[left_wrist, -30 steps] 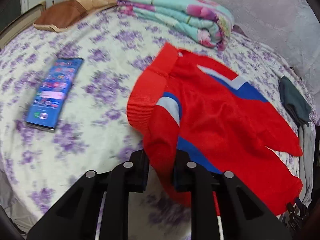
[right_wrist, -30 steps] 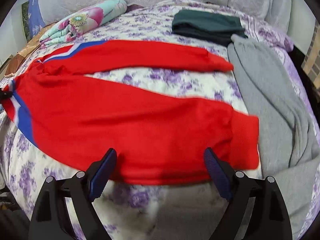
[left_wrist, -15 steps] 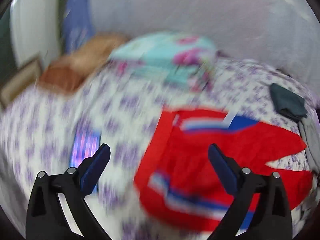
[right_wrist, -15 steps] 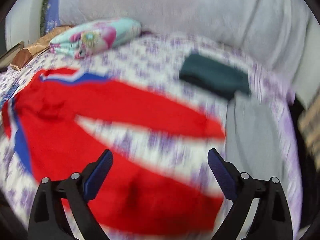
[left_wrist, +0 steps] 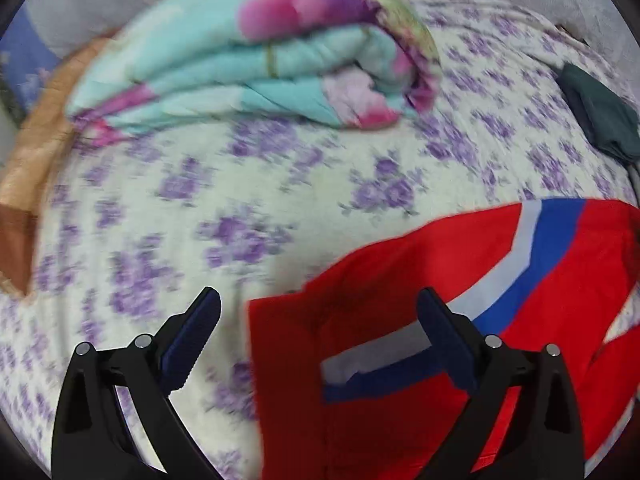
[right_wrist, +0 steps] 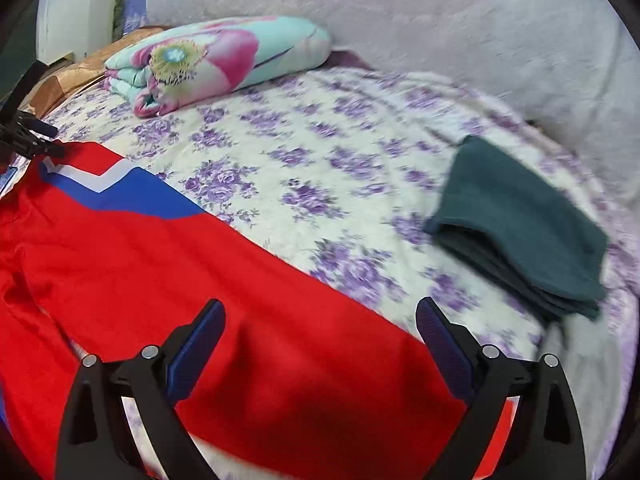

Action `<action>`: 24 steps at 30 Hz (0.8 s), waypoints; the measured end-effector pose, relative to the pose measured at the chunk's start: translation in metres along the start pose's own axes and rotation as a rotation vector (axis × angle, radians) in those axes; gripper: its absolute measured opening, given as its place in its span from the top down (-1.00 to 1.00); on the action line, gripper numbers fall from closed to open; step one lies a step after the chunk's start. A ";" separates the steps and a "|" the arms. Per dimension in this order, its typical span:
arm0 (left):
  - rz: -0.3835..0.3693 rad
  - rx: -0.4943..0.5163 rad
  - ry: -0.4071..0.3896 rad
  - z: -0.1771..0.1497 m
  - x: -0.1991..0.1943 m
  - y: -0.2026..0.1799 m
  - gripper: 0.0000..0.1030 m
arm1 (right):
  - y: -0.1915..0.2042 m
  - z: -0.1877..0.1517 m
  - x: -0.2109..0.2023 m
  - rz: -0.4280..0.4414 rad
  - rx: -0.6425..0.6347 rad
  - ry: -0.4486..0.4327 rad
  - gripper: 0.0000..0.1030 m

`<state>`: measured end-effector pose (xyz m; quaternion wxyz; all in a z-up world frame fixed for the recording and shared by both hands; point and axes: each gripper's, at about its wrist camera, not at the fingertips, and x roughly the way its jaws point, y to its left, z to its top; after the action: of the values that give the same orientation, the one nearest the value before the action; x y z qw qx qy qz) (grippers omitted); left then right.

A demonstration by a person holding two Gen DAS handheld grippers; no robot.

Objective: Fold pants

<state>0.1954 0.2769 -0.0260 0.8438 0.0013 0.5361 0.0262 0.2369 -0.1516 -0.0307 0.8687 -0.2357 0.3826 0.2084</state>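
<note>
While the red pants (right_wrist: 168,280) lie spread on a purple-flowered bedsheet (right_wrist: 320,168), both grippers hang over them with nothing between their pads. The left gripper (left_wrist: 320,336), its jaws wide apart after just springing open, sits above the waistband end, where a white-and-blue stripe (left_wrist: 536,256) runs toward 2 o'clock. The right gripper (right_wrist: 320,340), jaws equally wide, hovers over one red leg that stretches from 9 o'clock toward 5 o'clock. A folded floral quilt (left_wrist: 248,48) fills 12 o'clock in the left view; folded dark green cloth (right_wrist: 524,232) rests on the sheet at 3 o'clock in the right view, apart from the pants.
</note>
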 end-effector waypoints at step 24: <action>-0.082 0.073 -0.068 0.009 -0.040 0.001 0.86 | 0.014 0.024 -0.005 0.239 -0.033 0.023 0.87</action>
<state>0.1864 0.2759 0.0137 0.8612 0.0113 0.5073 -0.0281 0.2400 -0.1274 -0.0157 0.8293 -0.2048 0.4143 0.3140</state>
